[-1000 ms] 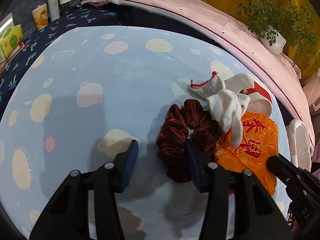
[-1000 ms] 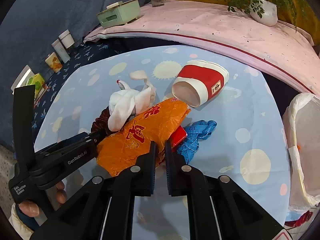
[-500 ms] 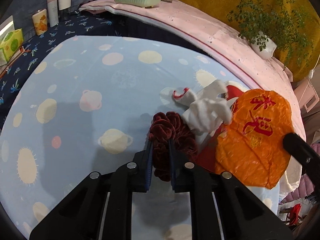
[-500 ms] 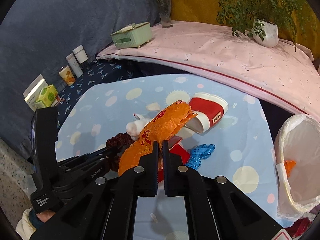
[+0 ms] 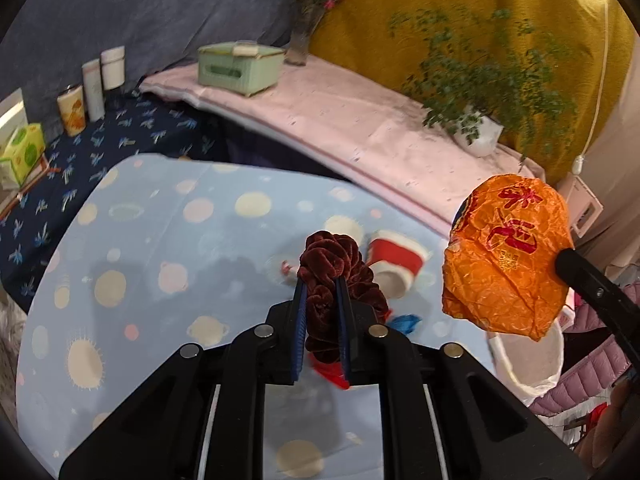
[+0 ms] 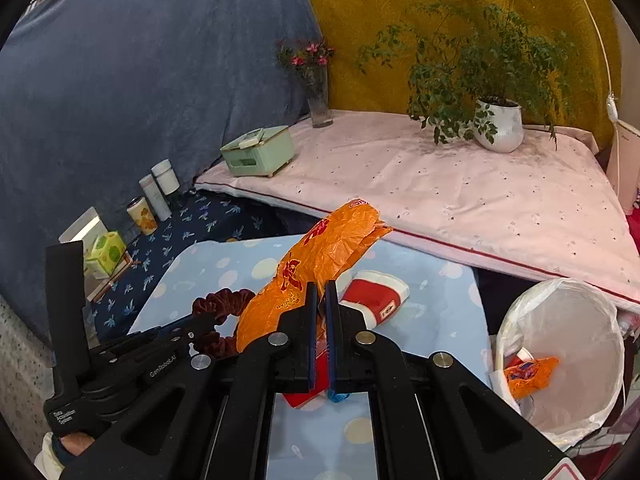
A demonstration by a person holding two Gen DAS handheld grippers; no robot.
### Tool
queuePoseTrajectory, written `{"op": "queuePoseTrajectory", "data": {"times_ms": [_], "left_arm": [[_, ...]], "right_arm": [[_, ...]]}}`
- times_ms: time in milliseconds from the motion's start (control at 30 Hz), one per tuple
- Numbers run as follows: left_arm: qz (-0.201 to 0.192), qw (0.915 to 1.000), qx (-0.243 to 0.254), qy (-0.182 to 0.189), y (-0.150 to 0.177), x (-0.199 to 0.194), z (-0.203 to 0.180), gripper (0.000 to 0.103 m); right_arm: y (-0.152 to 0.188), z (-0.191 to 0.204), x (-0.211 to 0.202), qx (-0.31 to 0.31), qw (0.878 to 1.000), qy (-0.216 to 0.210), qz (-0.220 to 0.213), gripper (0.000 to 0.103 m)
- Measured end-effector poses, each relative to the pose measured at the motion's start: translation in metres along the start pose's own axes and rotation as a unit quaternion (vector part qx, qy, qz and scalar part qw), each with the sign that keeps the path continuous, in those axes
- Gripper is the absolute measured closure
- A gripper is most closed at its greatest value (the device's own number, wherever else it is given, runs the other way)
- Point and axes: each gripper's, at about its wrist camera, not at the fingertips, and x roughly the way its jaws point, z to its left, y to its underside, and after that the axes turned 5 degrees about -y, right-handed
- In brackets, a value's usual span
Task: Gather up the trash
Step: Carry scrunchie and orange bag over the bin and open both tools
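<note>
My left gripper (image 5: pixel 322 292) is shut on a dark red velvet scrunchie (image 5: pixel 334 264) and holds it above the blue spotted table (image 5: pixel 160 248); the scrunchie also shows in the right wrist view (image 6: pixel 218 308). My right gripper (image 6: pixel 319 292) is shut on an orange plastic wrapper (image 6: pixel 316 264), lifted off the table; it also hangs at the right of the left wrist view (image 5: pixel 506 268). A red and white paper cup (image 6: pixel 376 296) lies on its side on the table. The bin with a white bag (image 6: pixel 568 344) stands to the right and holds orange trash.
A blue scrap (image 5: pixel 406 322) and a red wrapper (image 5: pixel 332 376) lie on the table under the grippers. Behind are a pink-covered bench (image 6: pixel 460 188) with a potted plant (image 6: pixel 500 128), a green box (image 6: pixel 258 152) and a vase (image 6: pixel 318 96). Jars (image 6: pixel 158 188) stand at the left.
My left gripper shut on the scrunchie and lifted it. My right gripper raised the orange wrapper well above the table. Both views now sit higher and tilt up.
</note>
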Motion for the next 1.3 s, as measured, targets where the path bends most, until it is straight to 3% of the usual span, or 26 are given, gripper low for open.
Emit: {"op": "queuePoseTrajectory", "data": {"times_ms": [500,867,1300], "left_arm": [[-0.035,0.9936,0.084,0.067,-0.022,-0.032,-0.130,0.090],[-0.017,0.9840,0.139,0.109,-0.007,-0.020,-0.216,0.090],[0.020,0.9734,0.177,0.144,0.014,0.003,-0.281,0.090]], "right_arm": [[-0.012,-0.087,-0.071,0.049,0.995,0.065,-0.062,0.099],[0.003,-0.152,-0.102,0.094,0.987,0.110,-0.073,0.099],[0.027,-0.212,-0.108,0.138,0.978,0.143,-0.059,0.099]]}}
